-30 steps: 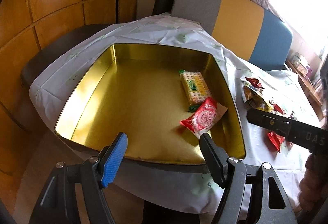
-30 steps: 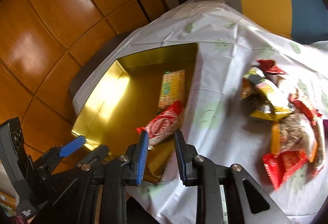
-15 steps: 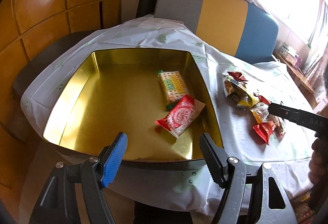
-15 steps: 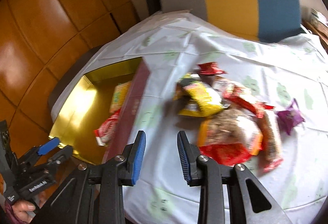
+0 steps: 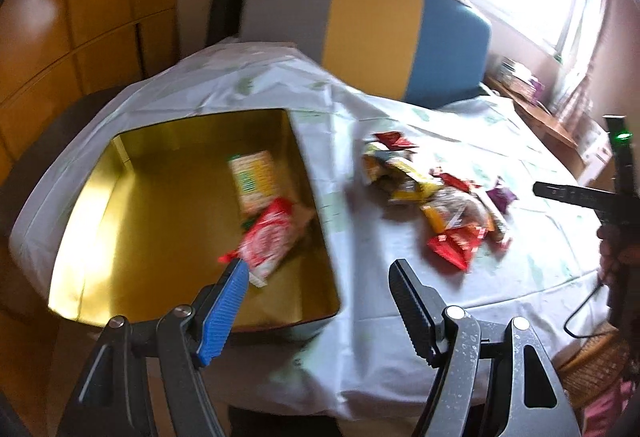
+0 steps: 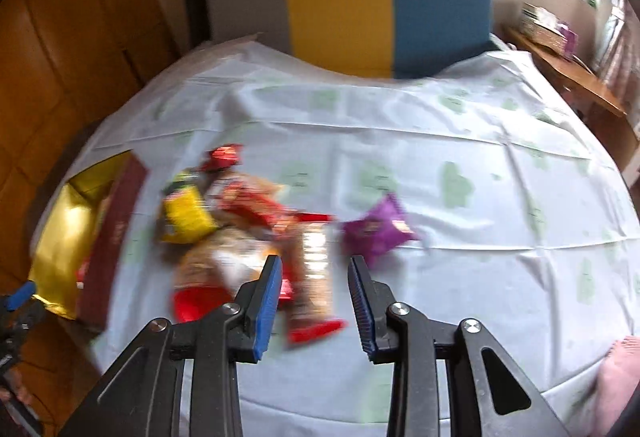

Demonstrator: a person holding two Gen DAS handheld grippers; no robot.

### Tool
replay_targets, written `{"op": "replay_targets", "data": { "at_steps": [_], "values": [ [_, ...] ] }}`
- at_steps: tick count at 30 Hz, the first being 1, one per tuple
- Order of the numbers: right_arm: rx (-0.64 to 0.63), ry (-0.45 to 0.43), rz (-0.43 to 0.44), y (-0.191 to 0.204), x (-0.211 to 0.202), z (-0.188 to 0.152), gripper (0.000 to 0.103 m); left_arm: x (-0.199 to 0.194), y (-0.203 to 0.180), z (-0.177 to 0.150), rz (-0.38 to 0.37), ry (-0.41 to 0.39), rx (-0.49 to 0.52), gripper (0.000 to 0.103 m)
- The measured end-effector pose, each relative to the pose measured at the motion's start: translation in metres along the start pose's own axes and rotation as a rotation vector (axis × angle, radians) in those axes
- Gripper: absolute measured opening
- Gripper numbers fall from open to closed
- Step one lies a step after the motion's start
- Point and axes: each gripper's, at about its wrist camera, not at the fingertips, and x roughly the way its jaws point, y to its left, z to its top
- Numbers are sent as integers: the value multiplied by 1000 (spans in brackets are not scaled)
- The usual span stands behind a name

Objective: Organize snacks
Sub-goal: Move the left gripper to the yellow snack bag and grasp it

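Note:
A gold tin box [image 5: 120, 237] sits on the left of the table and holds a green-yellow cracker pack [image 5: 254, 183] and a red snack packet [image 5: 268, 237]. A pile of snack packets [image 5: 436, 205] lies on the cloth to its right. My left gripper [image 5: 316, 277] is open and empty near the tin's front right corner. My right gripper [image 6: 314, 273] is open and empty, low over the near side of the pile [image 6: 248, 233], above a clear-wrapped bar [image 6: 314, 277]. A purple packet [image 6: 376, 229] lies just right of it. The tin [image 6: 64, 237] shows at far left.
The white tablecloth [image 6: 480, 197] with green prints covers the round table. A grey, yellow and blue chair back [image 6: 360, 5] stands behind it. Orange wooden panels [image 5: 80, 17] are on the left, a wooden shelf [image 6: 560, 69] by the window on the right.
Both views have swung right, from the tin towards the snack pile. My right gripper has moved over the pile and opened wider. Left gripper stays open.

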Motion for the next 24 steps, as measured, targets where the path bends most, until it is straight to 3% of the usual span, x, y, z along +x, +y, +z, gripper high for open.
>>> {"op": "replay_targets", "data": {
  "at_steps": [6, 10, 17, 24],
  "values": [
    [145, 43, -42, -51, 15, -8, 35, 20, -36, 25, -85, 54, 56, 74],
    [193, 19, -1, -59, 12, -4, 35, 45, -53, 44, -108, 99, 34, 74],
    [179, -12, 11, -52, 7, -4, 36, 93, -60, 73, -146, 191, -86, 69],
    [163, -23, 28, -48, 5, -2, 37, 138, -55, 91, -138, 263, -219, 69]
  ]
}}
